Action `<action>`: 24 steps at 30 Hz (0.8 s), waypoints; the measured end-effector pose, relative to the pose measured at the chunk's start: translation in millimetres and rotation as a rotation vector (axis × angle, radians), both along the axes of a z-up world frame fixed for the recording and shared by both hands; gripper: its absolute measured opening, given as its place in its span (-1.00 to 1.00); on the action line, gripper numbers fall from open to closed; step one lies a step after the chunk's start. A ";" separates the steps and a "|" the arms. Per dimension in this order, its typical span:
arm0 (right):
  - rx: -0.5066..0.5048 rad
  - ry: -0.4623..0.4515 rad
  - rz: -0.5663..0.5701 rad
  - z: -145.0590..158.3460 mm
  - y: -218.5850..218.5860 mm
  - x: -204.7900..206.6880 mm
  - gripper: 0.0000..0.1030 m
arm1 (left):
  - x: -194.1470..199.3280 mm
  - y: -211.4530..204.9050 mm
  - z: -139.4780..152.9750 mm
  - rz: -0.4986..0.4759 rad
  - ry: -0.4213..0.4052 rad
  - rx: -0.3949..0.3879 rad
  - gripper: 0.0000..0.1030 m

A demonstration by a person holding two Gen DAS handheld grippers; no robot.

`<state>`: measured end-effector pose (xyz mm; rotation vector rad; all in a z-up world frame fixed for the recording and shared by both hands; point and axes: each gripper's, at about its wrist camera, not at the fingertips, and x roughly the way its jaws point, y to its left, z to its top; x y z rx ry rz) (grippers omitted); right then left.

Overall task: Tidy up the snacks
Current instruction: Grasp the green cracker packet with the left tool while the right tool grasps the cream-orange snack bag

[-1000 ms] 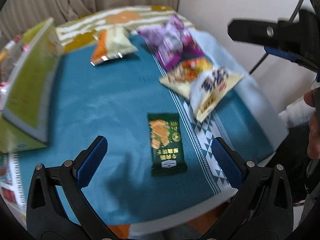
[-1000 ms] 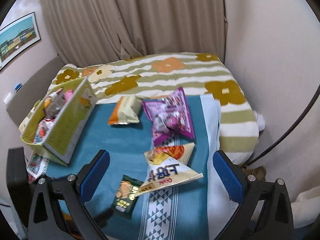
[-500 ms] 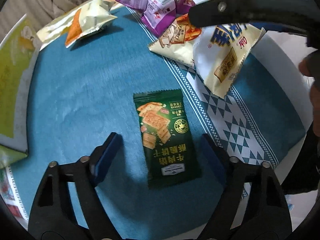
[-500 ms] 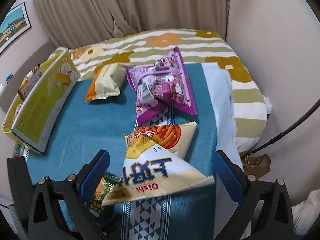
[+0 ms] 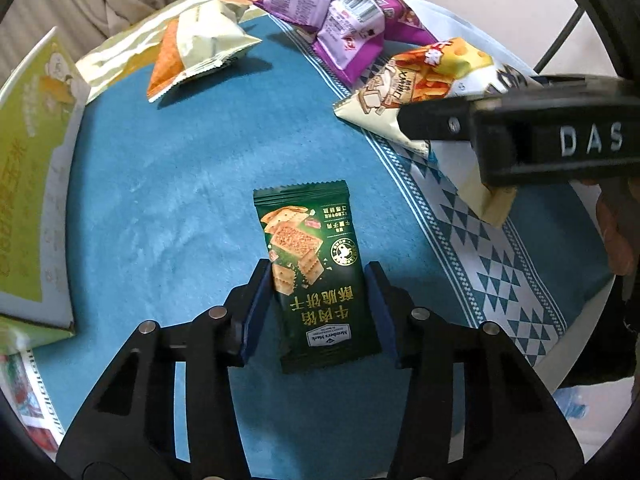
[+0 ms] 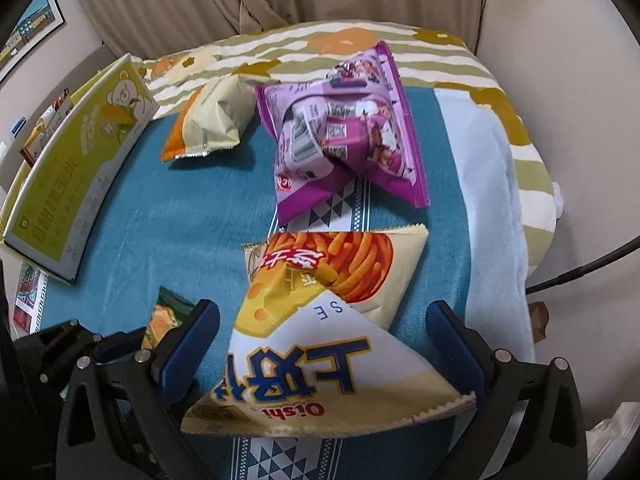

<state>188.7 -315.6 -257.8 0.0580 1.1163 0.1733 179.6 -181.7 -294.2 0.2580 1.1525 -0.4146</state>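
Observation:
A dark green cracker packet lies flat on the blue cloth. My left gripper straddles its near half, with the jaws closed down to the packet's two sides. My right gripper is open around a cream Oishi chip bag, which leans on a cheese stick bag; the pads stand apart from it. A purple bag and an orange-and-cream bag lie further back. The green packet's corner shows in the right wrist view.
A yellow-green cardboard box holding snacks stands open at the left edge of the cloth. The cloth lies on a bed with a flowered striped cover. A wall and a black cable are at the right.
My left gripper moved down onto the green packet and its jaws closed in to the packet's sides. My right gripper moved forward and down until the Oishi bag sat between its open jaws.

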 end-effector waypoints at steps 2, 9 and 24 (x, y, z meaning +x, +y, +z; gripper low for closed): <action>-0.008 0.015 0.002 -3.6 1.7 1.2 0.97 | 1.8 1.4 -0.2 0.004 0.000 -0.001 -0.16; -0.018 0.064 0.019 -11.5 2.4 4.7 0.73 | 10.1 9.0 -2.1 0.022 0.003 -0.007 -0.17; -0.002 0.034 -0.008 -8.7 1.1 -8.0 0.34 | 4.6 22.8 3.4 0.057 0.017 -0.040 -0.18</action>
